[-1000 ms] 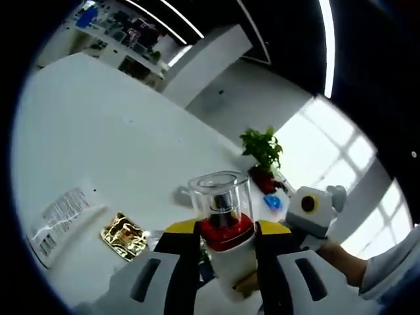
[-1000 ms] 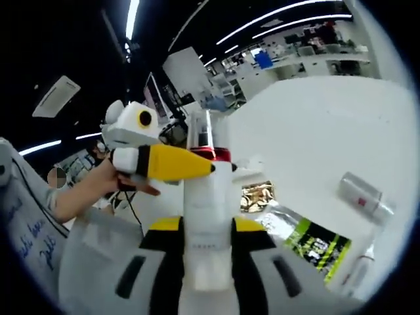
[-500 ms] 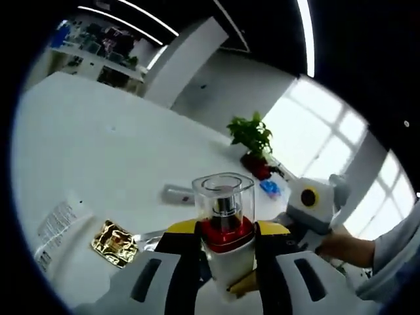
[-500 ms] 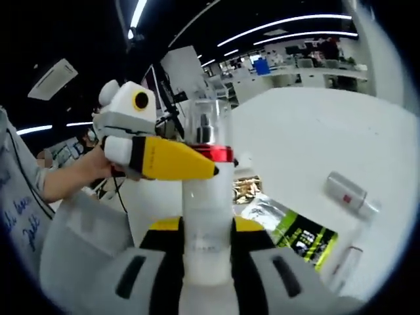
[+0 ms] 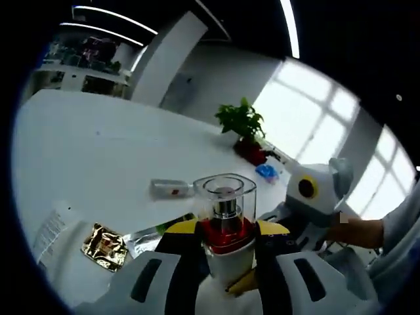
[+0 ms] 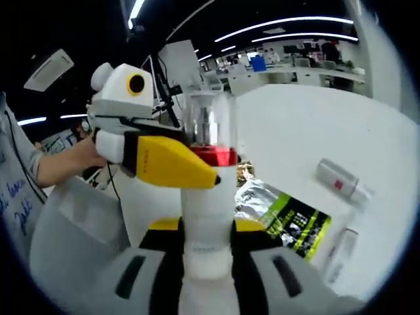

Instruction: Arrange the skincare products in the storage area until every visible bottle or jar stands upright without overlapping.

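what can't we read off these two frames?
- Pump bottle base: right gripper view, cut off by the bottom edge between the right gripper fingers.
- Bottle body: left gripper view, hidden behind the left gripper fingers below the red collar.
- Sachet print: right gripper view, too small and warped.
- Small tube label: left gripper view, too small.
- Storage area: not identifiable on the table.

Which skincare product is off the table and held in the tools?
The white pump bottle with the red collar and clear cap: both the right tool and left tool clamp it upright. The small tube and sachets lie flat on the table.
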The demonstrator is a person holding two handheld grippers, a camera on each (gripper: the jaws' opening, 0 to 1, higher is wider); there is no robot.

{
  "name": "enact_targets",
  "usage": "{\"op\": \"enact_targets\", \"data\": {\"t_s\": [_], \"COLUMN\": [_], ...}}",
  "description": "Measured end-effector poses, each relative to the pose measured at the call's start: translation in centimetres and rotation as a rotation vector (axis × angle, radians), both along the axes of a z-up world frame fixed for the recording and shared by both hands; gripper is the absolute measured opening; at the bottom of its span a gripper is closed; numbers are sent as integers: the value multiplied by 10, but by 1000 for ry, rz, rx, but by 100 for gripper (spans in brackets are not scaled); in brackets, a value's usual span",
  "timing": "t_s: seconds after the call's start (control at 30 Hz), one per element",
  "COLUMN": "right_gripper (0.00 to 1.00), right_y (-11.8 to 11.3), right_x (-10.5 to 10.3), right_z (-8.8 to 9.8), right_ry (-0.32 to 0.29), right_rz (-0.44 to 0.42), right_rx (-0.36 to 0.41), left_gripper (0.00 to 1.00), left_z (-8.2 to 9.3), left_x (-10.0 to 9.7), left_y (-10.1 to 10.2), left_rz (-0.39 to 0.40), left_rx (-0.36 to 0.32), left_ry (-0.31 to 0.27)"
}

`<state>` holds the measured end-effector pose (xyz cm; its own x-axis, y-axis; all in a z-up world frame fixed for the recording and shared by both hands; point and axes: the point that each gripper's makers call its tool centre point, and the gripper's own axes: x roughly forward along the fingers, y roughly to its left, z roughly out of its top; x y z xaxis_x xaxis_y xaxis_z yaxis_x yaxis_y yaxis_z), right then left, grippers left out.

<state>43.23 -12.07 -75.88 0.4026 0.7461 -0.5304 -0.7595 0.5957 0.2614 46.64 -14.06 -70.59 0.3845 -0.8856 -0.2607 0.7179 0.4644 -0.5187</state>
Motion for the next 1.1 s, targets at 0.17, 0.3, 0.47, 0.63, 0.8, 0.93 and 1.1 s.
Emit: {"op": "enact_targets", "data": {"t_s": [0.17,0.3,0.47,0.63,0.8,0.93,1.1], "right_gripper": [27,27,28,28,29,30,31], "right_y": [-4,-6,-6,-6,-5,-4,-4], "right_x": [-1,-1,-3,-5,-7,-10,-10], "right_z": [-2,-2,-5,-3,-1,1,4], "right_ry": [-22,-33,-76,-91,-130,-148,-172], "right_rz": [3,9,51,73,114,139,141], "right_rx": [-15,-14,-58,-30,-19,5,33], "left_gripper": [27,27,27,27,27,27,27], "left_z": [-1,1,2,2,3,2,2], "left_x": [-5,-11,-19,-22,-31,-39,-40], "left_y": [-5,-9,-14,-13,-16,-18,-19], "left_rz": [-29,-68,-151,-193,-282,-344,-364], "left_rx": [8,13,44,24,32,30,6], "left_ry": [-34,-81,-196,-194,-281,-324,-328]}}
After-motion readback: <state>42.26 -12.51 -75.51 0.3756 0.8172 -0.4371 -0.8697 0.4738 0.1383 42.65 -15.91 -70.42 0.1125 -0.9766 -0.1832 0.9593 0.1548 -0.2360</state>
